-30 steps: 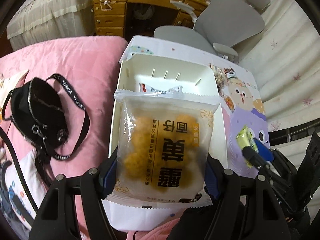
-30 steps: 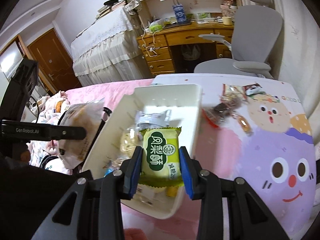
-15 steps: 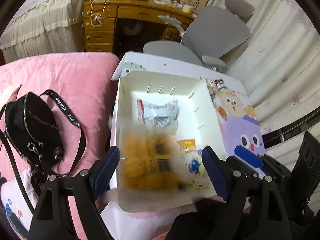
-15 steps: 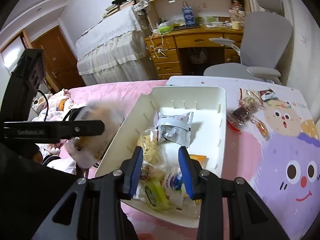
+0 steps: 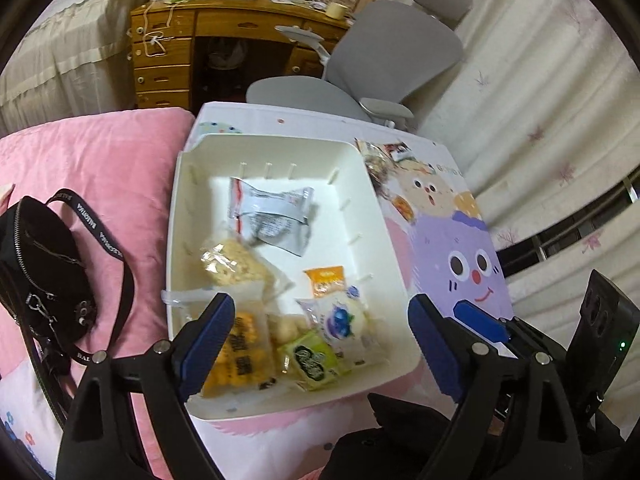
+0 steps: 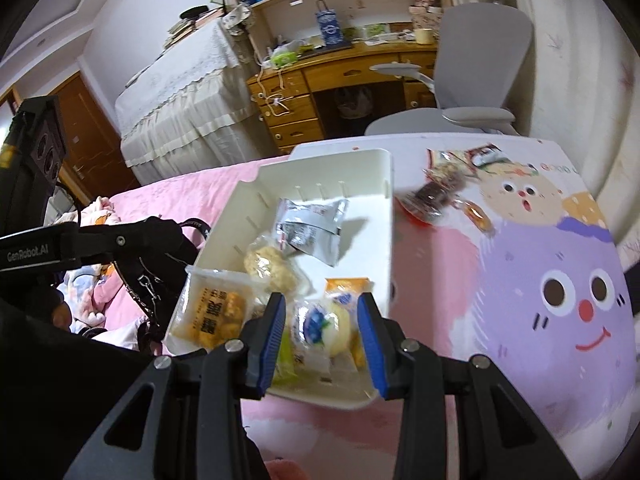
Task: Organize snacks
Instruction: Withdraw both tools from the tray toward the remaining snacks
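Note:
A white plastic bin (image 5: 188,216) (image 6: 384,208) sits on the cartoon table top and holds several snack packs. The orange fried-ball pack (image 5: 236,356) (image 6: 214,312) lies at its near left corner, the green pastry pack (image 5: 310,362) near the front, a silver pack (image 5: 272,216) (image 6: 312,228) at the back. My left gripper (image 5: 320,344) is open and empty above the bin's near edge. My right gripper (image 6: 322,332) is open and empty, above a blueberry bun pack (image 6: 318,326).
Several loose snacks (image 6: 444,192) lie on the table (image 6: 560,300) right of the bin. A black shoulder bag (image 5: 36,272) lies on the pink bedding (image 5: 108,160) to the left. A grey office chair (image 5: 384,64) and a wooden desk stand behind the table.
Both grippers opened. The orange fried-ball pack dropped from my left gripper into the bin, and the green pastry pack dropped from my right gripper into the bin.

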Demonstrator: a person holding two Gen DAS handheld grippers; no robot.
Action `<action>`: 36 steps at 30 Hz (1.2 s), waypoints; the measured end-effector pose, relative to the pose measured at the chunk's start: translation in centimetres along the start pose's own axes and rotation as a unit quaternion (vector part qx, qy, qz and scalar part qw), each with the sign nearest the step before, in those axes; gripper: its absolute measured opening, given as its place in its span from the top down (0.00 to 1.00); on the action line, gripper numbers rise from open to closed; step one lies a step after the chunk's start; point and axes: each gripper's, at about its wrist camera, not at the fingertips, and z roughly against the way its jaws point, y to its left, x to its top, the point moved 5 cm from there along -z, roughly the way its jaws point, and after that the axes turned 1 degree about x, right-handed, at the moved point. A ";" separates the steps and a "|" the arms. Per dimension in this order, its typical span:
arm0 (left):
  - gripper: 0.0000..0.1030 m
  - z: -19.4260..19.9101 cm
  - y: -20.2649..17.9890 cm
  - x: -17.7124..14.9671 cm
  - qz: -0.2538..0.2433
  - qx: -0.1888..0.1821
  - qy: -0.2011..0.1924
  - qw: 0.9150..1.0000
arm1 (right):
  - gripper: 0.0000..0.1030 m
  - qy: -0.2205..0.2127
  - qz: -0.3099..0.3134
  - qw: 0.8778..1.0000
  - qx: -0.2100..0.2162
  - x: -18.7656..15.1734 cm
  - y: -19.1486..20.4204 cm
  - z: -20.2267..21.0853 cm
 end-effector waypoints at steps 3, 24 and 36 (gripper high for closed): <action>0.15 -0.5 -1.5 -0.6 -0.007 -0.001 0.008 1.000 | 0.61 0.002 -0.011 1.000 -0.009 -0.7 -1.3 0.6; 0.15 -4.3 -16.2 -2.7 0.003 0.019 0.011 1.000 | 0.45 0.024 -0.030 0.999 -0.006 -2.4 -14.9 6.5; 0.15 -9.3 -20.9 -1.7 0.089 0.062 0.012 0.994 | 0.44 0.056 -0.002 0.998 -0.027 -0.4 -24.1 7.0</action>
